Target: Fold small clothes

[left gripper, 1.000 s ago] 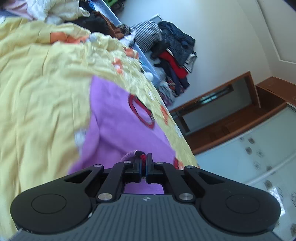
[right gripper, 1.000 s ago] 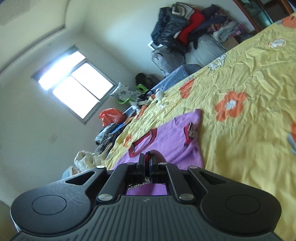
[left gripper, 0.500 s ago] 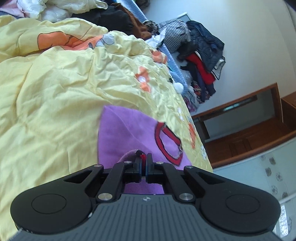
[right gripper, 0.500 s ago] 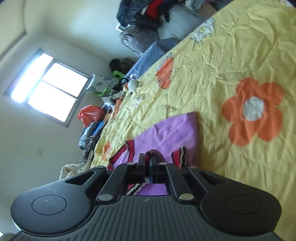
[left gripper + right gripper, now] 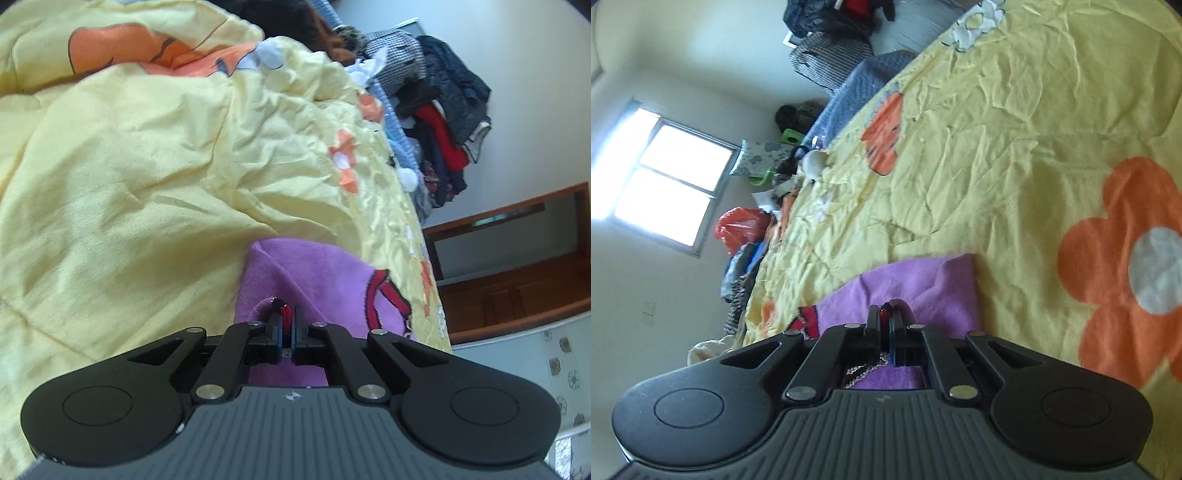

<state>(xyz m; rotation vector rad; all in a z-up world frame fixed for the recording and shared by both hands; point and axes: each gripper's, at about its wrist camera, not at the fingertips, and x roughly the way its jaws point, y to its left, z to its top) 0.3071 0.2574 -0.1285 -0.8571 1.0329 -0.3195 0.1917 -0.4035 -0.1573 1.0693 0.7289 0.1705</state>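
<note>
Folding goes best if both pinched-shut tongs, left (image 5: 287, 322) and right (image 5: 886, 320), lay the purple top's (image 5: 317, 266) gripped edge evenly onto the bed (image 5: 1015, 129).

Behind the left claw (image 5: 287, 315), its black body hides the near part of the purple garment (image 5: 325, 273). The right claw (image 5: 886, 314) likewise covers the garment's near edge; the pinched red trim is too small to identify.
</note>
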